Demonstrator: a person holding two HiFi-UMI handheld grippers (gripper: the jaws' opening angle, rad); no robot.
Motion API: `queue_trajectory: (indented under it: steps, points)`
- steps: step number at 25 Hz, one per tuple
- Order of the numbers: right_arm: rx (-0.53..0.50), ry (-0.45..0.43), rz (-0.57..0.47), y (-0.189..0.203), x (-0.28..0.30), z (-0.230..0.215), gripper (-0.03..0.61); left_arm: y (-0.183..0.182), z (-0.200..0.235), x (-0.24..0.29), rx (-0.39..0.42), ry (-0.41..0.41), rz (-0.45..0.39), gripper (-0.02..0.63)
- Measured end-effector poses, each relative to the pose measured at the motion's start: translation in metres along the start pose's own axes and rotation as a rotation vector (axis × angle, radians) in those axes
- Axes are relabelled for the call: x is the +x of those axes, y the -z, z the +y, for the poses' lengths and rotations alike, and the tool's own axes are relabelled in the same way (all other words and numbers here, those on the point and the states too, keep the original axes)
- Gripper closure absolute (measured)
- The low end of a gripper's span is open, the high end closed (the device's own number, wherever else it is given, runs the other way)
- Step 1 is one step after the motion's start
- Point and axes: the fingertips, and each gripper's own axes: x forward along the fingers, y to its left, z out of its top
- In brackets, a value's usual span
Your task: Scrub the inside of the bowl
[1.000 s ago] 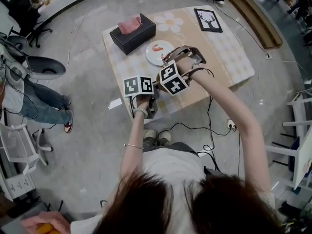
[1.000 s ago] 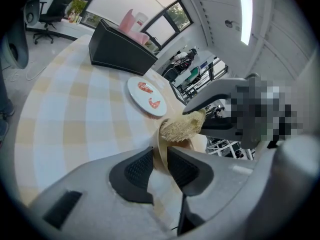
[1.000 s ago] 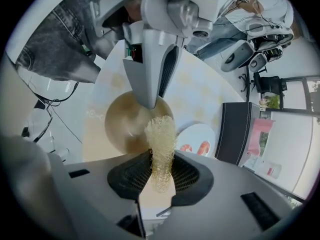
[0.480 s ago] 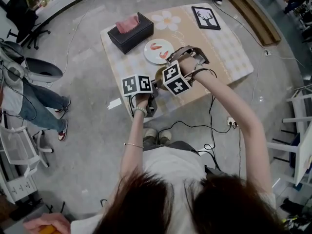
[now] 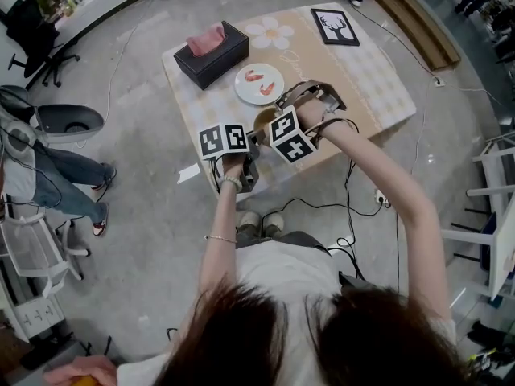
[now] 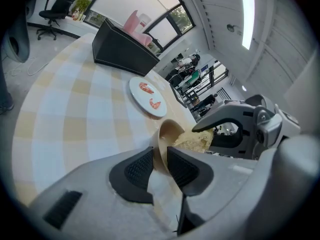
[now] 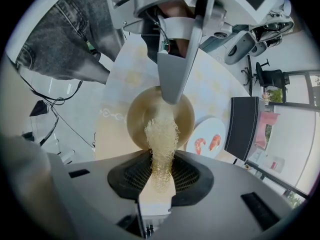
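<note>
**A:** We judge scrubbing under way. Our left gripper [image 6: 161, 159] pinches the rim of the bowl [image 7: 137, 115] on the near left of the table [image 5: 370, 79]. Our right gripper [image 7: 161, 165] clamps the scrubber [image 7: 161, 131], its tip inside the bowl.

**B:** How clean it is, we cannot tell. Only the right gripper view looks into the bowl. In the head view our 2 grippers hide its inside.
</note>
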Motion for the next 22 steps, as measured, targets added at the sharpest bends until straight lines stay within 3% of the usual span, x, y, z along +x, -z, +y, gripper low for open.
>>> queue_trajectory:
  steps: [22]
  points:
    - [-0.023,0.026,0.011,-0.019,-0.011,0.02,0.483,-0.001,0.0,0.0,0.0,-0.004,-0.014,0.517]
